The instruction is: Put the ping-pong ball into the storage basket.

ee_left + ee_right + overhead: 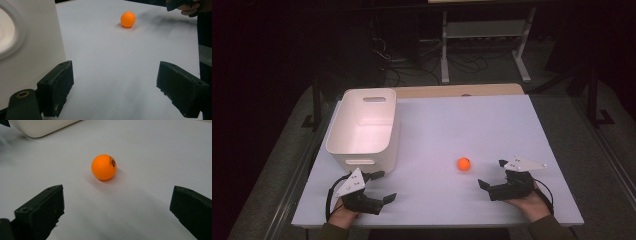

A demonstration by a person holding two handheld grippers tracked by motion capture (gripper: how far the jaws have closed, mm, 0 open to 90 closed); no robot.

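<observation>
On the white table (437, 125), 1 orange ball (463, 163) sits alone on the bare surface at about 4 o'clock from the table's middle, touching nothing else. In the right gripper view the ball (104, 167) lies at 12 o'clock ahead of the gap between the 2 black jaws and carries a small dark print on its upper right. The right gripper (492, 175), held in a hand (532, 204) at the near edge, has its jaws spread wide and empty, with the ball near it at roughly 10 o'clock. The left gripper (383, 186) is likewise spread wide and holds nothing; it rests just beside the near end of a white bin (362, 127), which stands at its 12 o'clock. In the left gripper view the ball (128, 19) appears well off at 1 o'clock.
</observation>
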